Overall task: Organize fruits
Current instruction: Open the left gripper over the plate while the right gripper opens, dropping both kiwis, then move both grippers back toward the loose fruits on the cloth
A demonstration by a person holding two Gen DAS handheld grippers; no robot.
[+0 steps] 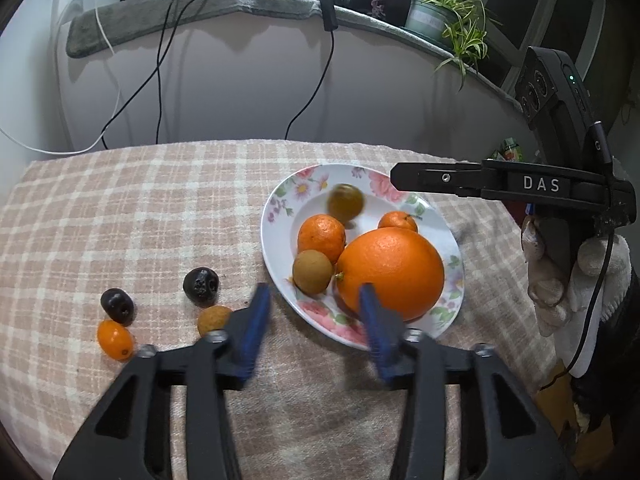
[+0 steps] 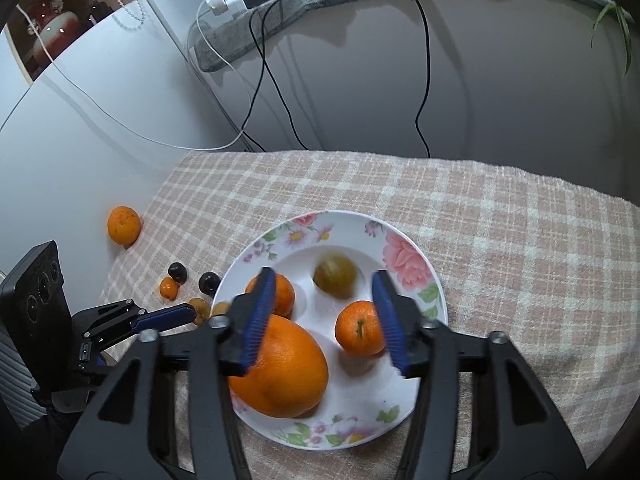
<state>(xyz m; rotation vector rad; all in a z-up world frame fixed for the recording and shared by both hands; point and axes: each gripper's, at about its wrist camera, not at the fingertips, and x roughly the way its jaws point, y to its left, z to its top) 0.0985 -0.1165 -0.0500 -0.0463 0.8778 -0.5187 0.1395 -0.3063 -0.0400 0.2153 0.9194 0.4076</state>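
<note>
- Worktop (image 1: 120, 208) under a pink and cream checked cloth, grey wall behind with black and white cables hanging down.
- Flowered white plate (image 1: 276, 216) on the cloth, right of centre in the left wrist view, centre in the right wrist view.
- On the plate: large orange (image 1: 394, 270) at the near side; mandarin (image 1: 320, 238) touching it; small brown fruit (image 1: 313, 271) touching both; second mandarin (image 1: 398, 221) behind the orange; blurred olive-green fruit (image 1: 346, 202) toward the far rim.
- On the cloth left of the plate: two dark fruits (image 1: 201, 285) (image 1: 117, 306), a kumquat (image 1: 115, 339) touching the farther-left dark one, and a brown fruit (image 1: 214, 320) partly hidden by a blue pad.
- Another mandarin (image 2: 124, 225) alone at the cloth's far left edge, well apart from the plate.
- Left hand-held gripper (image 1: 316, 312): blue pads blurred and spread apart, nothing between them; left pad over the cloth, right pad over the plate's near rim in front of the orange.
- Right hand-held gripper (image 2: 326, 316): blue pads blurred and spread apart above the plate, gripping nothing; green fruit seen in the gap, orange under the left pad, mandarin just beside the right pad.
- Gloved hand (image 1: 560, 276) around the right tool's handle at the right edge of the left wrist view.
- Potted plant (image 1: 440, 12) on a ledge above the wall.
</note>
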